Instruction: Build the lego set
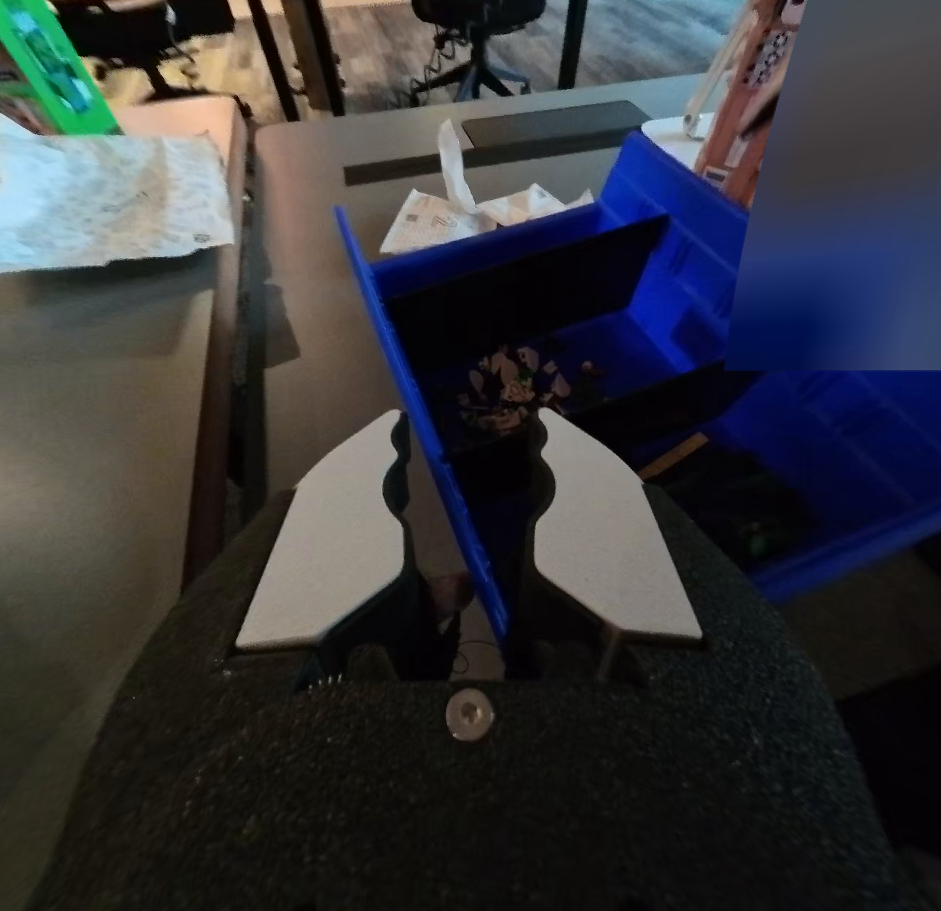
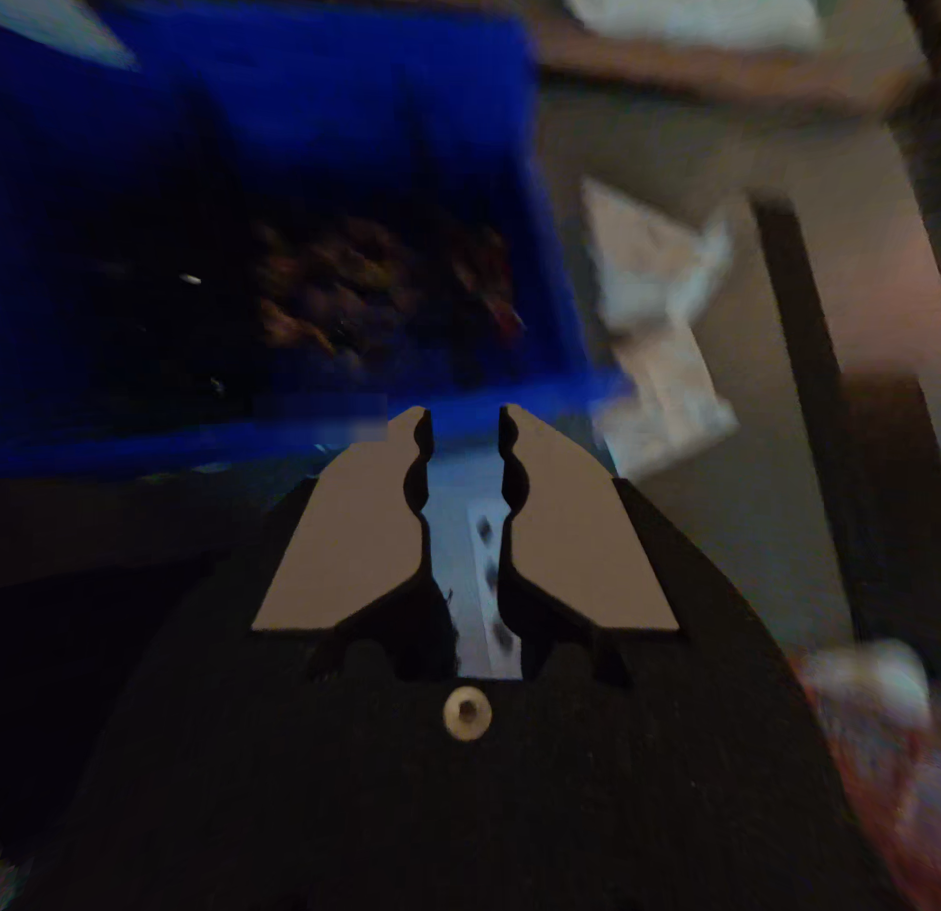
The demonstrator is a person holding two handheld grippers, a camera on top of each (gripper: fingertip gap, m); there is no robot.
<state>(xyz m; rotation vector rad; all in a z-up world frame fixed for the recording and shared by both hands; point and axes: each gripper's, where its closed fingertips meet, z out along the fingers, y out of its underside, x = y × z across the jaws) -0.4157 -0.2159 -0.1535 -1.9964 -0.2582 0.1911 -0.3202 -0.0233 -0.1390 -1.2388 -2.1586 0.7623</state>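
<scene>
On the grey surface (image 1: 315, 296), your left fingers (image 1: 351, 510) straddle the stiff blue bin's (image 1: 657, 296) thin wall ungripped, your right fingers (image 2: 565, 520) parted, empty.

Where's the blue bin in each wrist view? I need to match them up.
Left wrist view: blue bin fills centre and right; its left wall runs down between the left tool's fingers.
Right wrist view: blurred, upper left; its near rim crosses just ahead of the right tool.
Shared landmark: crumpled white paper beside the bin.
</scene>
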